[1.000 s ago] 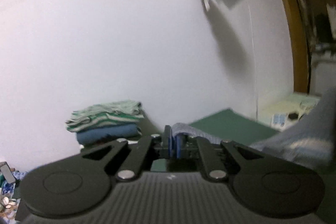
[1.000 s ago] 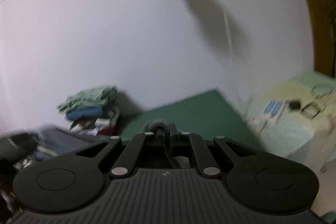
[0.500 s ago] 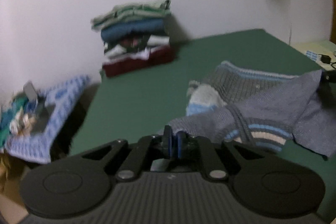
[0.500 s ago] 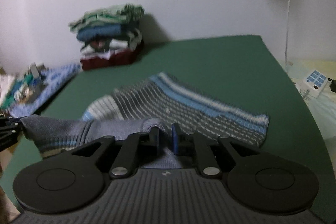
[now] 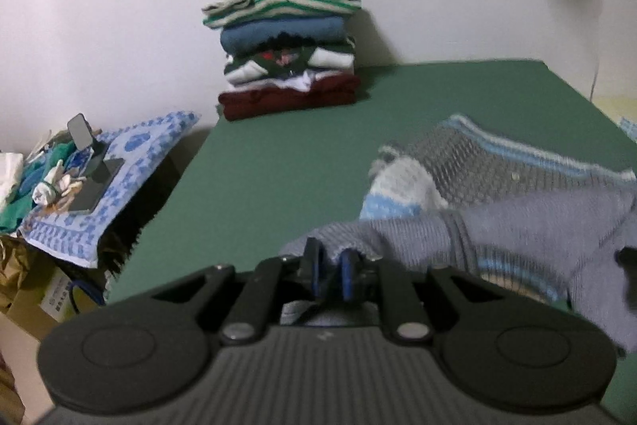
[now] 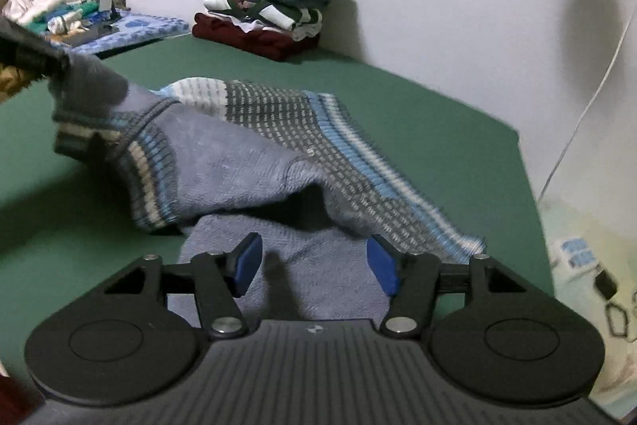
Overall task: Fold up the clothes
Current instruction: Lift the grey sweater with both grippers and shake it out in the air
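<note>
Sweater held only by left claw, pinched tight at lower middle. Right claw wide open, holding nothing. Could slip and flop crooked on green counter.

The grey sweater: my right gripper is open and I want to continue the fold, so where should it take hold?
Probably the striped hem corner of the grey sweater, approached low from the near side: it lies flat just ahead of the right gripper.

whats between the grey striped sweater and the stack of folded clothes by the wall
Only bare green table surface separates the grey-blue striped knit sweater from the stack of folded clothes; both wrist views show it.
</note>
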